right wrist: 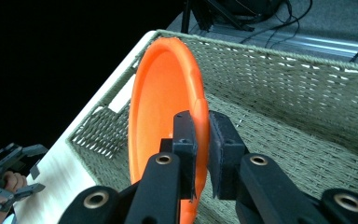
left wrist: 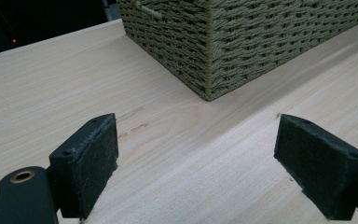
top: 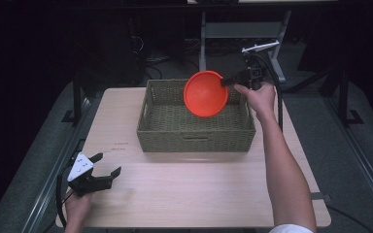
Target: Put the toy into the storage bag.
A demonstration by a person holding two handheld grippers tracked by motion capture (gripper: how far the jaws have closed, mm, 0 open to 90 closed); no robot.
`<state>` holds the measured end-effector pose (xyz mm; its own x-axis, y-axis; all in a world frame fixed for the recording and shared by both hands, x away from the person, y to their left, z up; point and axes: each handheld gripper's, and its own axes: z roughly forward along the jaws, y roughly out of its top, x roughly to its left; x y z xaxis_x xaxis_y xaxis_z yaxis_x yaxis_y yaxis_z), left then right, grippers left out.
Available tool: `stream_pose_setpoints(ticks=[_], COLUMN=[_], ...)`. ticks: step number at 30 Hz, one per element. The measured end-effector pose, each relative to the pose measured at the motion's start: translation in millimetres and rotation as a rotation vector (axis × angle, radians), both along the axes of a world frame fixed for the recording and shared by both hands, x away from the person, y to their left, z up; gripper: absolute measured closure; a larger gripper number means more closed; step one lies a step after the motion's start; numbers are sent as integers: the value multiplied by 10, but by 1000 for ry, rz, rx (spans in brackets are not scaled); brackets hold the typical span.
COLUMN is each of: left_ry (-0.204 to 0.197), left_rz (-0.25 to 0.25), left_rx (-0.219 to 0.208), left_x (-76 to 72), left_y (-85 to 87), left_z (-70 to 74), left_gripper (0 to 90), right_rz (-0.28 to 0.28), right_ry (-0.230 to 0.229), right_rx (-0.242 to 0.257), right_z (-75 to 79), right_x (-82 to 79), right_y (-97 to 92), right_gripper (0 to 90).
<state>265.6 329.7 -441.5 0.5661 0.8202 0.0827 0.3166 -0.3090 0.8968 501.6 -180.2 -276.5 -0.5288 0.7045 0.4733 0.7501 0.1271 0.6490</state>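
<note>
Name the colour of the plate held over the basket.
Orange plate, clearest in the right gripper view.

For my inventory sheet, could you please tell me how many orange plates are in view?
1. The orange plate is held on edge by the right gripper above the woven basket. The basket floor that shows is bare, though the plate hides part of it.

orange bowl [top: 205, 94] | tilted on edge (rim pinched) | above woven basket [top: 195, 135]
</note>
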Motion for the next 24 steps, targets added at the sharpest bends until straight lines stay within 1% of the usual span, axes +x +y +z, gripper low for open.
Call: stream_pose_setpoints(ticks=[5,6,8,9,11,20,23,24], left_ry=[6,5,3,2,4,3,3,3], left_rz=[-2,-3,-9,-9,-8,-5,1,2], left_rx=[-1,1,3,4,7,11,4,3], left_x=[2,1,-3,-5,-6,-7,-4,-5], left_y=[-9,-10,-13,-16,-13,-13,-1,-2], left_z=[-6,-6,-5,-4,-2,0,2,1], left_gripper=[130,130,130,130,130,130,130,130], right_rz=[-14,-16,-16,-21,-22,-30,-29,-27], right_ry=[17,24,24,29,38,52,56,67], right_rx=[1,-6,-10,-26,-35,-51,-73,-81], right_z=[-64,-98,-117,-151,-176,-288,-323,-343], right_x=[35,57,69,86,97,130,148,153], right_y=[5,15,20,31,40,64,91,114], right_gripper=[819,819,819,819,819,819,818,819])
